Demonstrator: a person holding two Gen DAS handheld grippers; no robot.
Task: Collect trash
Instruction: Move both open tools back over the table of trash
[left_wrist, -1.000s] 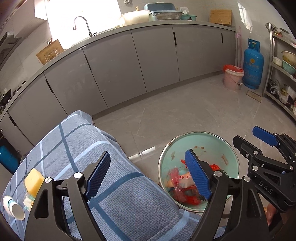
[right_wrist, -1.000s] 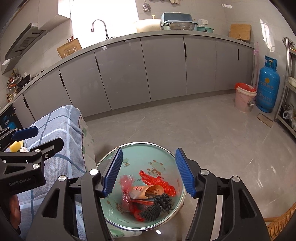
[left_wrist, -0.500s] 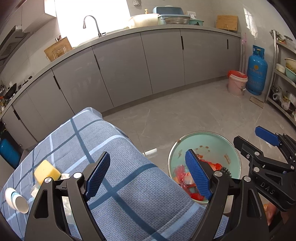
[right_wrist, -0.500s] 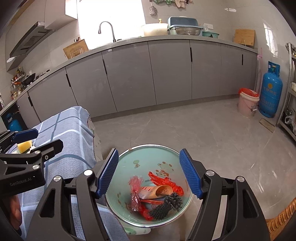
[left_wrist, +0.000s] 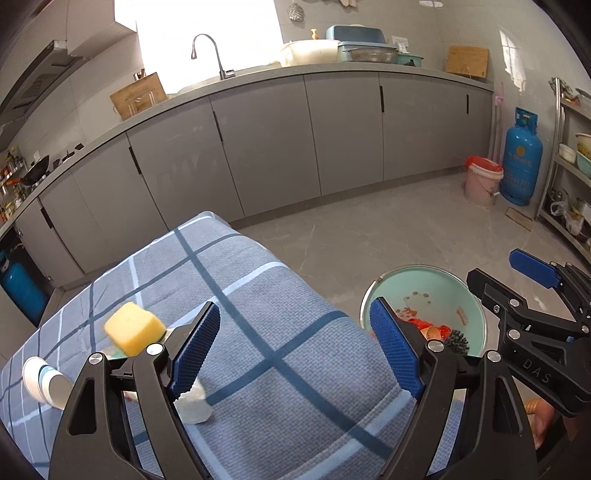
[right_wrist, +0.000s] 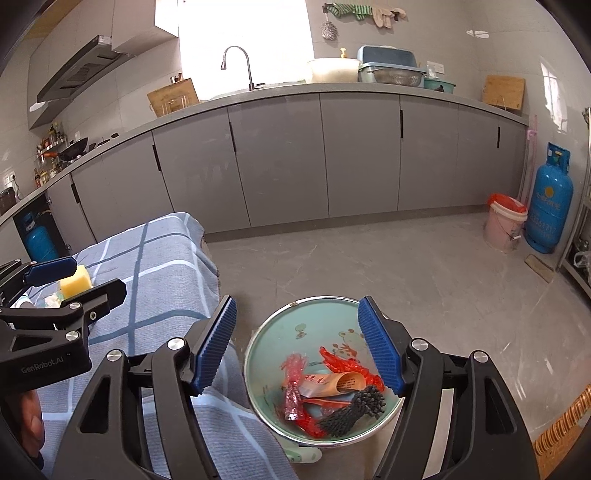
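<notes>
Mint-green basin (right_wrist: 273, 334) on floor beside table, already holding red wrappers (right_wrist: 343, 365) | left gripper (left_wrist: 295, 354) wide, empty | right gripper (right_wrist: 297, 347) wide, empty, jaws just opened further | step: between pickups | next: yellow sponge (left_wrist: 135, 326), paper cup (left_wrist: 46, 380) remain on blue checked cloth (left_wrist: 280, 295).

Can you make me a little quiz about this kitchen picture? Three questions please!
1. True or false: the green basin on the floor already has red wrappers in it.
2. What is the yellow sponge lying on? A) the floor B) the checked cloth C) the counter
3. Fill in: the left gripper and the right gripper both stand ____ , with nothing between their fingers.

Key: 1 true. 2 B. 3 open.
</notes>
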